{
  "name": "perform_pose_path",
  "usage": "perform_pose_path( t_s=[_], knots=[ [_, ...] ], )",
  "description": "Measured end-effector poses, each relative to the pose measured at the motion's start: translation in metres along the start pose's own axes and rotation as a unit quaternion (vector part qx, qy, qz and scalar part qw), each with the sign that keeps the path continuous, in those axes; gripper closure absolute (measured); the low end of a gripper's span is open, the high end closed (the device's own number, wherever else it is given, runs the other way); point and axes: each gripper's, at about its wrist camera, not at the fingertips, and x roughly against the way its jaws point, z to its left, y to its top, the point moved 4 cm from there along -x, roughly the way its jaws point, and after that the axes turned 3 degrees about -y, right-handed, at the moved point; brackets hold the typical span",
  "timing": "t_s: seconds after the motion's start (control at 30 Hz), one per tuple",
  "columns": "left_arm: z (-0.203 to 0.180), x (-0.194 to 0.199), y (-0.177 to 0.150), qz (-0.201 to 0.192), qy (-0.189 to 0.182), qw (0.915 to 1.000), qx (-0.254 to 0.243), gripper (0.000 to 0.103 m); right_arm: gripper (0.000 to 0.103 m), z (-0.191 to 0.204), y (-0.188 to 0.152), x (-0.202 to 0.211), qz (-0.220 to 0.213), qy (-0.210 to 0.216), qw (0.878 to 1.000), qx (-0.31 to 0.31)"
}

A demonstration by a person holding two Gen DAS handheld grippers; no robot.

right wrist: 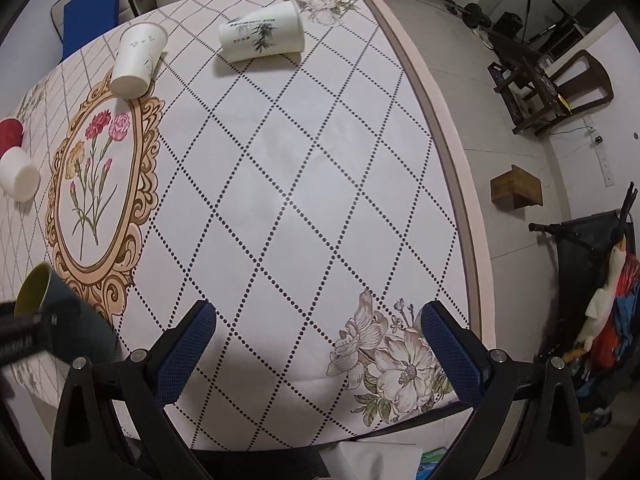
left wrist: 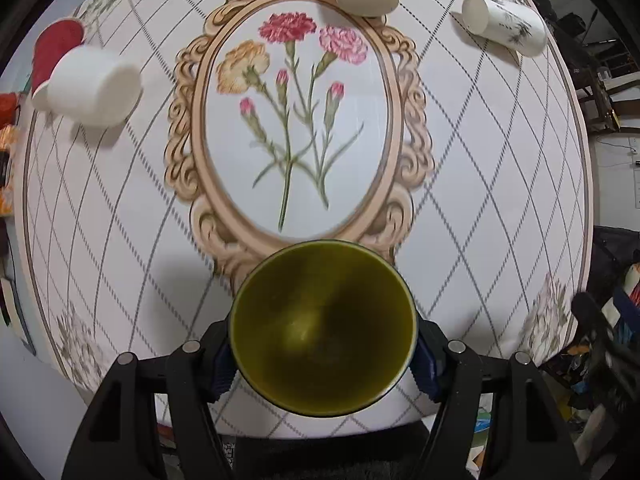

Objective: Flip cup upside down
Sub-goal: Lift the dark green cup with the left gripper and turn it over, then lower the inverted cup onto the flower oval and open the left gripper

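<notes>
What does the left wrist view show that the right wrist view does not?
Only the left wrist view shows the yellow-green inside of the dark cup, clamped in the left tool. Only the right wrist view shows the open, empty right tool, the small wooden box and the dark wooden chair. Both show the flowered tablecloth, the white paper cup lying on its side and the red cup.

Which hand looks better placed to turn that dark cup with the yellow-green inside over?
Left. The left gripper already clamps the dark cup with the yellow-green inside between its fingers, above the patterned tablecloth. The right gripper is open and holds nothing.
</notes>
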Motion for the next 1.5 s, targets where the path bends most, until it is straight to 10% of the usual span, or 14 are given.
perform_pose_path(
  t_s=[1.03, 1.5],
  knots=[
    [0.012, -0.036, 0.065, 0.039, -0.008, 0.9988, 0.03, 0.032, 0.0, 0.008, 0.032, -0.028, 0.023, -0.015, 0.999, -0.022],
    [0.014, 0.045, 0.05, -0.048, -0.005, 0.9982, 0.037, 0.017, 0.0, 0.012, 0.023, -0.002, 0.016, 0.039, 0.999, -0.028]
  ],
)
